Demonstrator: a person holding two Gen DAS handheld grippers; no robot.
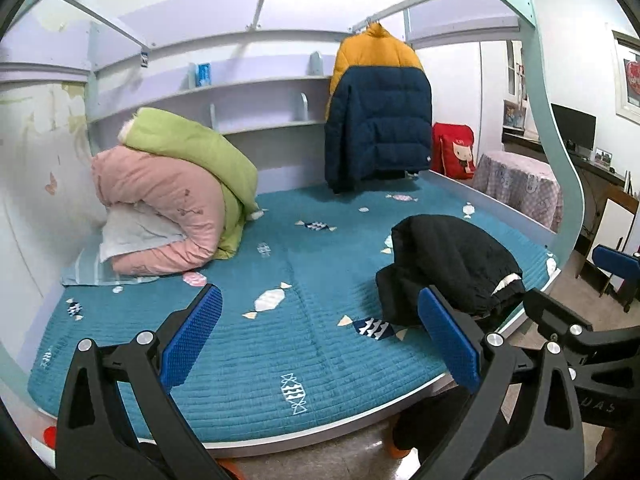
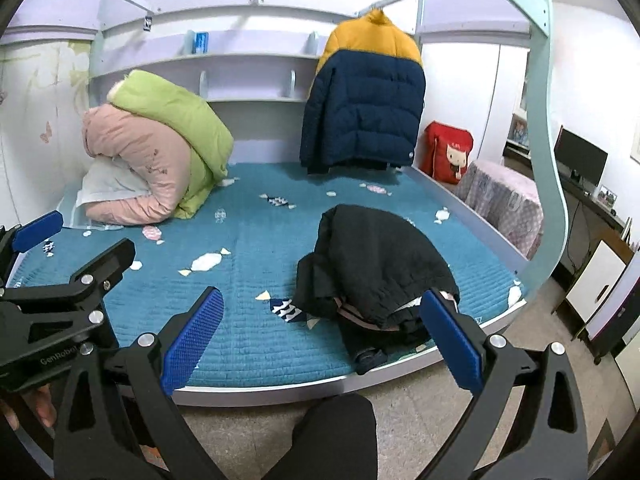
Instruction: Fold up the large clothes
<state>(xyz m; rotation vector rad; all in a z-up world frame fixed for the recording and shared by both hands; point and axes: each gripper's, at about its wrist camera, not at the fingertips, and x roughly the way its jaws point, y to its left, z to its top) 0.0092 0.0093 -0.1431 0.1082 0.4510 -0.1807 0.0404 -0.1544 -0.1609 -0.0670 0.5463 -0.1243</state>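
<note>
A crumpled black garment (image 1: 452, 264) (image 2: 380, 264) lies in a heap near the front right edge of the teal bed (image 1: 280, 352) (image 2: 248, 320). My left gripper (image 1: 320, 336) hovers open over the front of the bed, left of the heap, with nothing between its blue pads. Over the bed's front edge my right gripper (image 2: 322, 336) is also open, its right pad (image 2: 450, 336) just in front of the heap. Each gripper shows in the other's view: the right gripper (image 1: 564, 276) and the left gripper (image 2: 94, 234). A yellow and navy puffer jacket (image 1: 378, 112) (image 2: 364, 96) hangs at the back.
Rolled pink and green quilts (image 1: 172, 196) (image 2: 152, 160) fill the back left corner. A red cushion (image 1: 456, 152) leans at the back right. A covered stool (image 2: 500, 200), a desk with a monitor (image 2: 580, 160) and a curved bed frame post (image 2: 552, 140) stand to the right. A person's leg (image 2: 332, 432) is below.
</note>
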